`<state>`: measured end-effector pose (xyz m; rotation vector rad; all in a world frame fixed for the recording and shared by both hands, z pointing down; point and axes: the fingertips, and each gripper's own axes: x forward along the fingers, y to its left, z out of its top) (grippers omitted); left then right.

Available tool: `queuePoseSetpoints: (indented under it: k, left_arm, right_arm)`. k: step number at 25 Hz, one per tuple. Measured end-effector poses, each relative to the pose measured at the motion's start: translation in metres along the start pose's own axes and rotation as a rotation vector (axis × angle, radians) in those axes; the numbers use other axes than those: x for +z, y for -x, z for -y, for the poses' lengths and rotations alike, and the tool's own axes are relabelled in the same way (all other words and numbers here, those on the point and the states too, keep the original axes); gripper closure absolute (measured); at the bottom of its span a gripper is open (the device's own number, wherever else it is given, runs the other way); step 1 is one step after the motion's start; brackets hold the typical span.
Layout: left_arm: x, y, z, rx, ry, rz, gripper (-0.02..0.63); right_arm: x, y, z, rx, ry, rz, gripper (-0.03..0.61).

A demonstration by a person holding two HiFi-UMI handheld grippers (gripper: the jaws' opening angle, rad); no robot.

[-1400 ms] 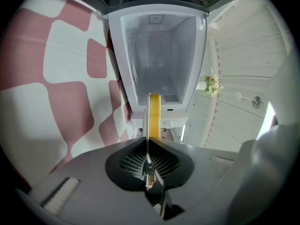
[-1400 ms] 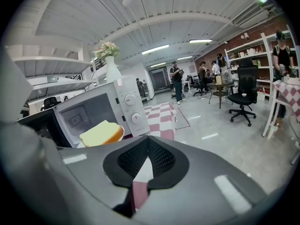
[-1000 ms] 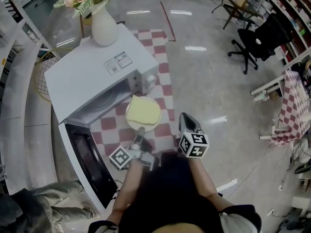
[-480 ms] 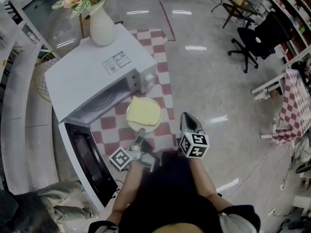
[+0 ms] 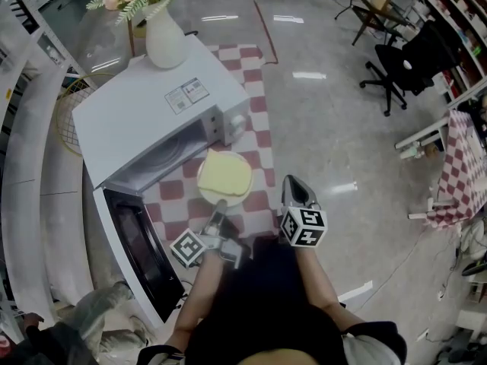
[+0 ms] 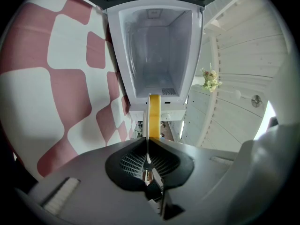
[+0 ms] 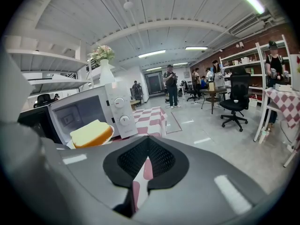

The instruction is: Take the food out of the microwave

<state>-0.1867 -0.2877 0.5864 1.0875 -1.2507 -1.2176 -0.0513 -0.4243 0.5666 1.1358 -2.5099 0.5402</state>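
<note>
**A:** How far along is the job?

**B:** Mostly done, I'd judge. The boxy white microwave (image 5: 152, 112) stands with its dark-windowed door (image 5: 141, 253) swung open, and the left gripper view shows its cavity bare. The pale yellow slab of food (image 5: 224, 173) on its round white plate (image 5: 207, 197) is already outside. In the head view it is at about five o'clock from the opening, over the red-and-white checked cloth (image 5: 255, 112).

**A:** So what's left?

**B:** Probably setting the plate down. I can't tell whether it touches the cloth.

**A:** And the grippers?

**B:** The left gripper (image 5: 218, 217) is clamped narrow on the plate's rim, at its six o'clock edge. The right gripper (image 5: 293, 188) is at four o'clock from the plate and apart from it, with its jaws together on nothing.
</note>
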Motion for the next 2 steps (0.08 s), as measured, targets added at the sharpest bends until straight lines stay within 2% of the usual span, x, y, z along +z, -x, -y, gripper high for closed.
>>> queuePoseSetpoints:
  k: [2]
  left_arm:
    - [0.0019,0.001,-0.0006,0.002,-0.002,0.005,0.592]
  right_arm:
    - [-0.0003,-0.001,-0.001,0.002,0.002,-0.002,0.58]
